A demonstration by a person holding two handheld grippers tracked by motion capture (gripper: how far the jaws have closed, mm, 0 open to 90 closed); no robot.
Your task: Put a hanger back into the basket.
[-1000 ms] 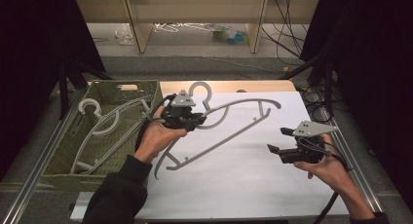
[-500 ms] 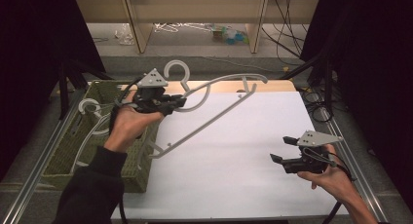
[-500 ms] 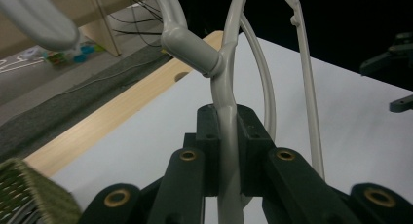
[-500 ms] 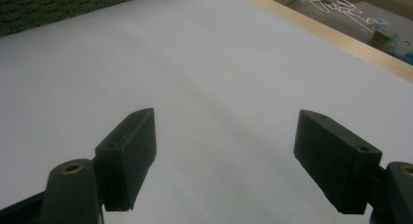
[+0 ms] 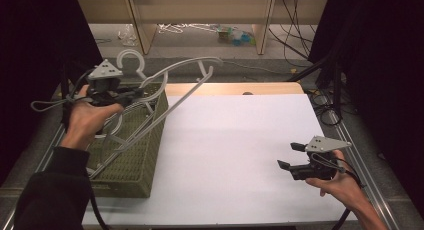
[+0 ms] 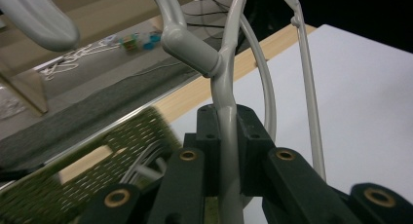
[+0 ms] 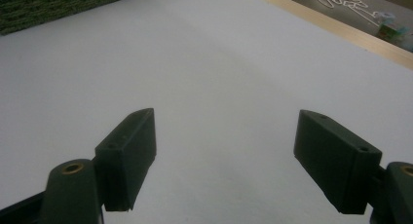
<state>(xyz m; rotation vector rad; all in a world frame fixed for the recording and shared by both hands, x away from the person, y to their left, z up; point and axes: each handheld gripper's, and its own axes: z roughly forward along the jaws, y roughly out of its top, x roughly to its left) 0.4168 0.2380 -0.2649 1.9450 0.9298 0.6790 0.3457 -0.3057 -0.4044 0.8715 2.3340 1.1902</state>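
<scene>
Left gripper (image 5: 131, 93) is clamped tight on one grey hanger (image 5: 175, 75), held in the air above the green basket (image 5: 145, 155) at the table's left edge. The left gripper view gets in close: the hanger's (image 6: 225, 112) neck pinched between the black pads, hook curling off the top. Inside the basket more grey hangers (image 5: 112, 135) lie tangled, too jumbled to count. Right gripper (image 5: 289, 156) hovers low over the white table (image 5: 240, 140), jaws wide, nothing between them. No labels or writing readable anywhere.
</scene>
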